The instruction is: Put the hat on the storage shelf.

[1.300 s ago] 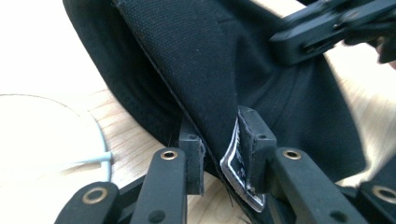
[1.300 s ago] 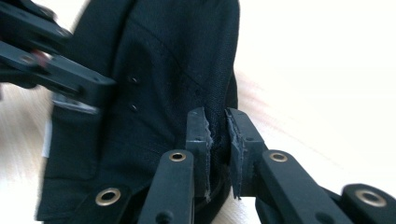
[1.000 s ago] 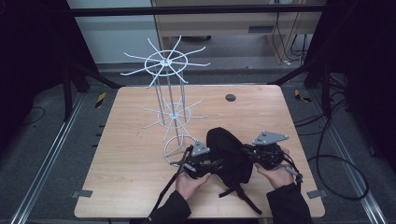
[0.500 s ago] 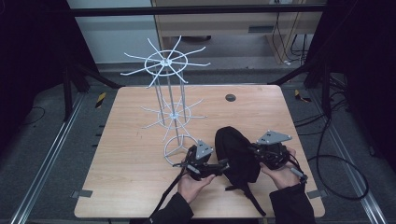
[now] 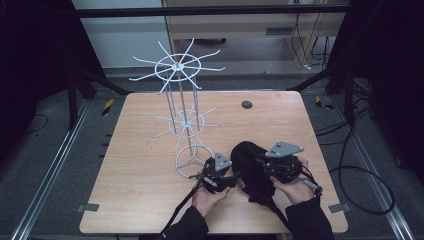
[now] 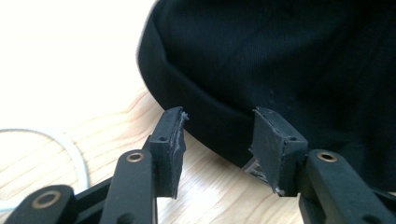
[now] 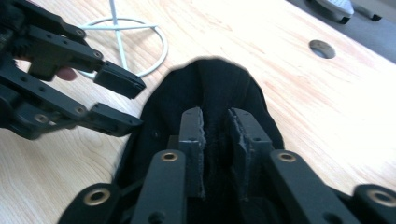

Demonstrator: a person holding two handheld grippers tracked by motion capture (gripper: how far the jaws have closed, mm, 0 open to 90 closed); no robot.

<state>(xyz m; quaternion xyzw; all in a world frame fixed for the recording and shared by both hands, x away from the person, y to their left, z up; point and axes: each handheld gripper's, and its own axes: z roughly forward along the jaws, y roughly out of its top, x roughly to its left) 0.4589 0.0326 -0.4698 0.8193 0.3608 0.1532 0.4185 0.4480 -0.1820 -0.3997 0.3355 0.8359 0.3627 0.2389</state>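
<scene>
A black fabric cap with a rounded crown is seen lying on the light wooden table, near the person's edge and between the two hands. In the right gripper view the right gripper is seen with its jaws drawn narrow, a fold of the cap's black cloth pinched between the worn pads. In the high view the same gripper is found at the cap's right side, topped by a grey three-cornered plate, with the person's right hand around it.

The left gripper is seen with its jaws standing wide apart, the cap's rim lying just beyond the pads; whether the tips actually touch the cloth cannot be told, as the edge is dark and close. In the high view this gripper is placed at the cap's left side, held by the left hand.

A white wire display stand with two tiers of radiating hooks is set upright on the table, its ring base just beside the left gripper. A small dark round hole is seen in the tabletop, well apart from the cap.
</scene>
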